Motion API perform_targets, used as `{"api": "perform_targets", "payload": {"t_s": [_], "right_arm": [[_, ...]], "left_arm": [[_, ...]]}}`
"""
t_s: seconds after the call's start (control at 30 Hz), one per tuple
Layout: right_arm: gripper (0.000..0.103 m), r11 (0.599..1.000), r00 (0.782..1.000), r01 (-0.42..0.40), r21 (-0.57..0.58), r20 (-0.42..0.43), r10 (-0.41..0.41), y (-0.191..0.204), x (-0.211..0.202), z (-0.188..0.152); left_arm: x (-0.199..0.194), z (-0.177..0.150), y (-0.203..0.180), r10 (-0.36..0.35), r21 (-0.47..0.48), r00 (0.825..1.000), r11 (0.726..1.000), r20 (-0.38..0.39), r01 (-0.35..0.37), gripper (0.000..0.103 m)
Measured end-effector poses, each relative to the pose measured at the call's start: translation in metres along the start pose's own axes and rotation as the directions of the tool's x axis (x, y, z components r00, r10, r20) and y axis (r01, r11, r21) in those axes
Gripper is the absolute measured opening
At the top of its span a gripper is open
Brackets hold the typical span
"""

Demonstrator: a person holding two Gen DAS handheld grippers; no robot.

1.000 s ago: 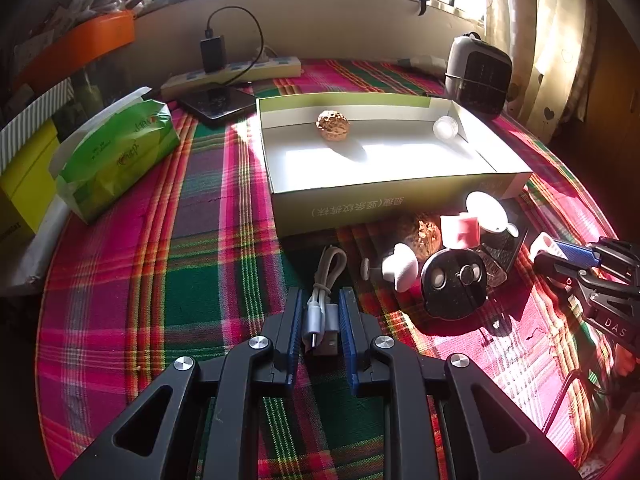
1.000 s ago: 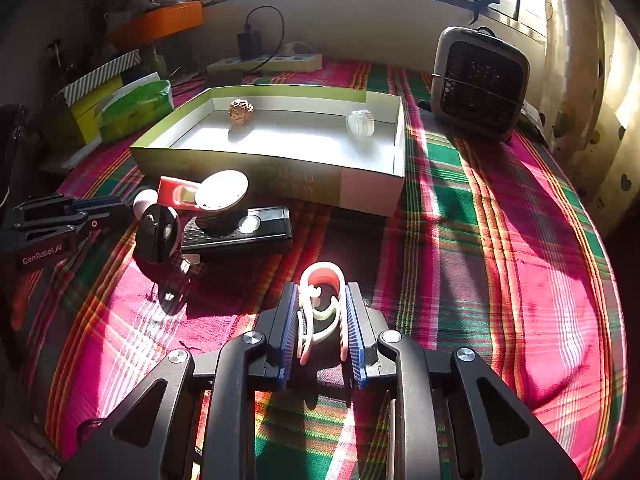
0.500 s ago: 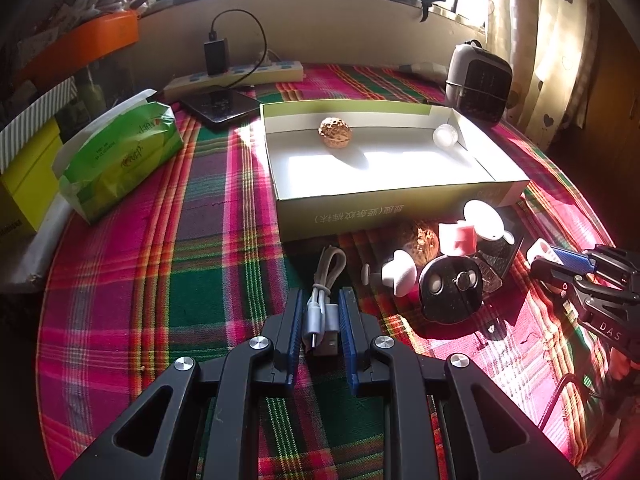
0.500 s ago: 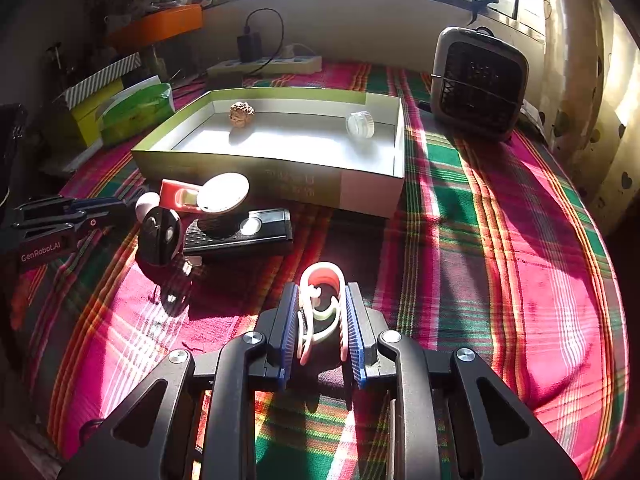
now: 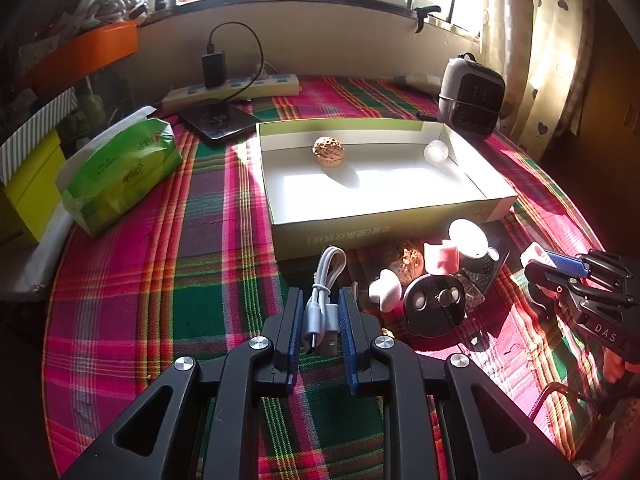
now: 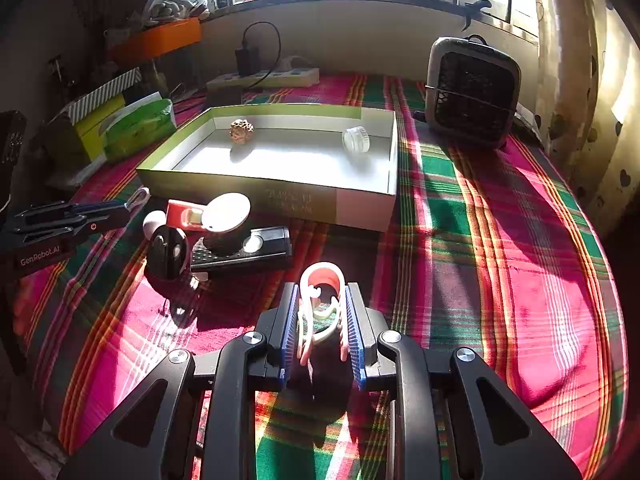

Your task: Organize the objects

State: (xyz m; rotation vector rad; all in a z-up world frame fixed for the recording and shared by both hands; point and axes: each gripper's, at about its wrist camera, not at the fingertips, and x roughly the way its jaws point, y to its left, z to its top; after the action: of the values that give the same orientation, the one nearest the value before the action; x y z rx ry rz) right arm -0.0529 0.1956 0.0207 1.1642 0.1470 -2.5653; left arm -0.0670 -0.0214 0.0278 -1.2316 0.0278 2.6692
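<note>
My left gripper (image 5: 319, 300) is shut on a coiled white USB cable (image 5: 325, 304), held above the plaid cloth in front of the shallow green-and-white box (image 5: 384, 226). The box holds a walnut (image 5: 328, 151) and a small clear jar (image 5: 436, 151). My right gripper (image 6: 322, 296) is shut on a pink-and-white clip (image 6: 322, 308), low over the cloth to the right of a cluster of small items. It also shows in the left wrist view (image 5: 560, 266). The left gripper shows at the left edge of the right wrist view (image 6: 120, 210).
Between the grippers lie a black round gadget (image 5: 434, 308), a black remote (image 6: 244, 254), a white mushroom-shaped piece (image 5: 385, 290), a pink holder (image 5: 442, 258) and another walnut (image 5: 412, 260). A green tissue pack (image 5: 120, 170), a power strip (image 5: 236, 88) and a small heater (image 6: 472, 90) stand around.
My left gripper has risen and drawn back with the cable, so the box looks farther. My right gripper has barely moved with the clip.
</note>
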Motion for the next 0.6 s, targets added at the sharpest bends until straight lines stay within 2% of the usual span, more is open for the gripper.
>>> {"api": "perform_targets", "payload": {"t_s": [0.6], "right_arm": [[0.024, 1.000, 0.998, -0.031, 0.000, 0.047, 0.031, 0.000, -0.006, 0.033]], "left_arm": [[-0.004, 0.031, -0.002, -0.015, -0.008, 0.999, 1.000, 0.048, 0.016, 0.016]]}}
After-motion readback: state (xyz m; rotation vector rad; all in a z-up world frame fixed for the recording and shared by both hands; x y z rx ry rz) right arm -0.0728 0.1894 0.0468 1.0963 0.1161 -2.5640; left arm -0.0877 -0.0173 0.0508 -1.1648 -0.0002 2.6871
